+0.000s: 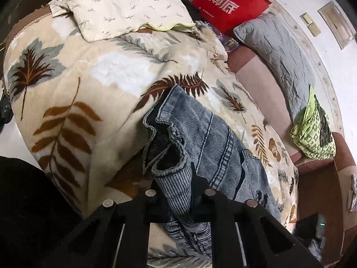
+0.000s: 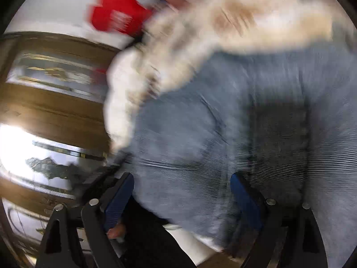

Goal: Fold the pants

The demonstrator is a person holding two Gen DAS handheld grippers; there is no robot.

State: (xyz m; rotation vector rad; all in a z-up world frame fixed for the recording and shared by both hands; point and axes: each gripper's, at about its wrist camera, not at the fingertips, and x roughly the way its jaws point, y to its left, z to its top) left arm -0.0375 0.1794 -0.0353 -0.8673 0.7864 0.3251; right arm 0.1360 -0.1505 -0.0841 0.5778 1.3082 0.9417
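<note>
The left claw pinches a bunched fold of the denim pants at lower centre; the right claw gapes wide, blurred denim between its fingers, ungripped.

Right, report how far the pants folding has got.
Done: nothing folded; the jeans lie bunched on the leaf-print blanket. In hand: the left gripper is clamped on the waistband; the right gripper stands open around denim, blurred. Left: spreading flat and every fold.
</note>
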